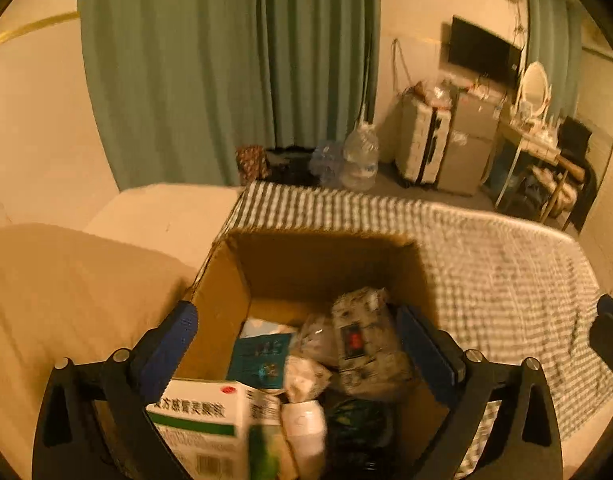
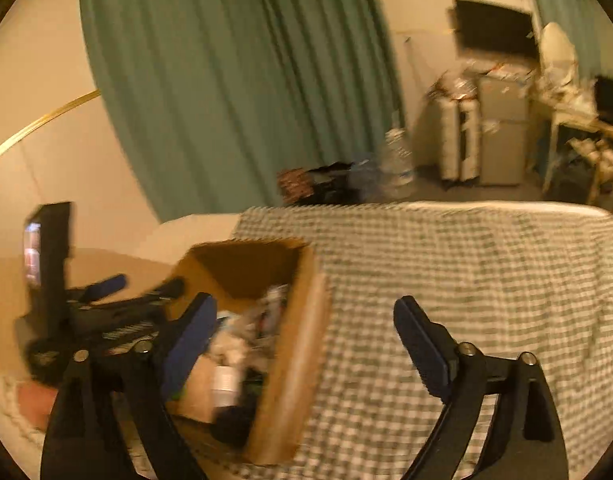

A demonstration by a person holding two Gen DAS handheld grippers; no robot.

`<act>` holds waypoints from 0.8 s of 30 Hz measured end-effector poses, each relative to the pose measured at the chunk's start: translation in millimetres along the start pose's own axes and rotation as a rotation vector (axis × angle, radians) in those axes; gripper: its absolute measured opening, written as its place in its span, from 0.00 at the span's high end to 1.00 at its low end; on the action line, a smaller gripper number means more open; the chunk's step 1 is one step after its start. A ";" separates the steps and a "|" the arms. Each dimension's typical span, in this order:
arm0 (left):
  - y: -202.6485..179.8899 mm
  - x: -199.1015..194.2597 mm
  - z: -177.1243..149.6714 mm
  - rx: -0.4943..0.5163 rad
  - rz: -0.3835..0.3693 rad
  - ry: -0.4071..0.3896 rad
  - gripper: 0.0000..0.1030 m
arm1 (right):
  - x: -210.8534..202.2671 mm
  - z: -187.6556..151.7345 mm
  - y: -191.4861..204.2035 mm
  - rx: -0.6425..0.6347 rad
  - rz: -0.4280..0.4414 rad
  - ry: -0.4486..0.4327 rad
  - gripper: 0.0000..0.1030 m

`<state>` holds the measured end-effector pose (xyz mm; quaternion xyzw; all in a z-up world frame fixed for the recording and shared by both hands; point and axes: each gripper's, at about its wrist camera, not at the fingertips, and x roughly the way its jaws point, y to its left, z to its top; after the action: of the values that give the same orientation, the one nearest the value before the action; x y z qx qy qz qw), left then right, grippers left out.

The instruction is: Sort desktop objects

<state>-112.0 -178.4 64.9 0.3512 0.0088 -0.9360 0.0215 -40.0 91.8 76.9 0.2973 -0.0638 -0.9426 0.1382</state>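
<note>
An open cardboard box point(image 1: 222, 300) stands on a green-checked bedsheet point(image 1: 506, 280). Inside it lie a white and green medicine carton point(image 1: 202, 420), a small white bottle point(image 1: 306, 428), a teal packet point(image 1: 262, 360) and a plastic-wrapped bundle point(image 1: 366, 344). My left gripper point(image 1: 302, 344) hangs open over the box, its blue pads apart and touching nothing. In the right wrist view the box point(image 2: 298, 360) sits at the lower left. My right gripper point(image 2: 308, 338) is open and empty, straddling the box's right wall above the sheet. The left gripper point(image 2: 138, 288) shows beside the box.
A beige cushion point(image 1: 66, 300) borders the box on the left. Beyond the bed's far edge stand a green curtain point(image 1: 226, 80), water bottles point(image 1: 360, 156), a pale suitcase point(image 1: 422, 148) and a cluttered desk with a mirror point(image 1: 534, 88). A hand in a white sleeve point(image 2: 30, 404) shows at the lower left.
</note>
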 end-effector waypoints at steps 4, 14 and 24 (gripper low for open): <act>-19.1 -29.3 13.5 0.004 0.002 -0.057 0.00 | -27.7 9.5 -12.7 -0.066 -0.084 -0.030 0.01; -54.8 -47.0 -66.1 -0.046 -0.023 -0.064 0.00 | -68.7 -66.3 -54.3 -0.037 -0.244 -0.072 0.00; -81.5 -58.3 -108.4 -0.017 -0.004 -0.076 0.00 | -54.8 -105.8 -66.5 -0.018 -0.232 -0.042 0.01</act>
<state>-0.7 -91.6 21.7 0.3151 0.0168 -0.9486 0.0231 49.4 167.5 6.9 0.2817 -0.0234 -0.9588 0.0296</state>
